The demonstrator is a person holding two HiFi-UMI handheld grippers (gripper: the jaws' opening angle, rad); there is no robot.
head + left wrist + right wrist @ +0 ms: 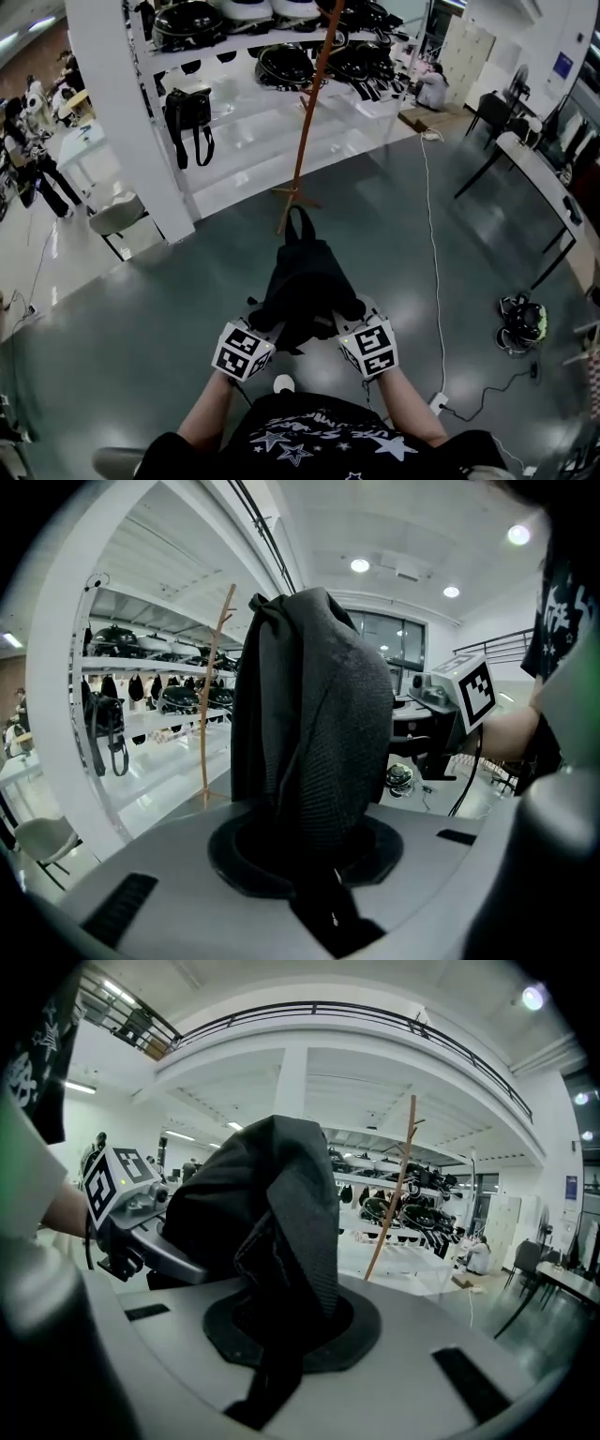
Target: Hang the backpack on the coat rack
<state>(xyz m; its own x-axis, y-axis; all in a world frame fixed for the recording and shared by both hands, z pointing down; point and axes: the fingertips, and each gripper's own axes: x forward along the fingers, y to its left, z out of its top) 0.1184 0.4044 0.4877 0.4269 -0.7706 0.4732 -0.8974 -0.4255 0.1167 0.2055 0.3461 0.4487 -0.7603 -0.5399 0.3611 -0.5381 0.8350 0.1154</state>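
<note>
Where the backpack was: the black backpack (305, 286) hung in the air in front of the person, carried between both hand-held grippers, its top loop pointing away toward the rack.
Left hand-held gripper (260, 332): clamped on the backpack's left side. Its own view showed dark woven fabric rising straight out from between the jaws, with a strap trailing down toward the camera.
Right hand-held gripper (360, 330): closed on the backpack's right side, and there too black fabric and a strap filled the gap between the jaws.
Marker cubes: both faced up at the head view, one at each lower corner of the backpack.
Forearms: bare, stretched forward side by side.
Coat rack (304, 122): a thin orange-brown pole with short branch pegs, standing upright on the floor ahead of the backpack and clear of it, with nothing on it.
Shelving (234, 103): white, right behind the rack, loaded with dark round items; a black bag (187, 114) hung at its left end.
Floor (141, 309): glossy grey-green, with a white cable (431, 234) running along it to the right of the person.
Tabletop (534, 169): long and dark-legged, off at the right edge, well apart from the rack.
Chair (117, 216): pale seat, left of the white pillar.
</note>
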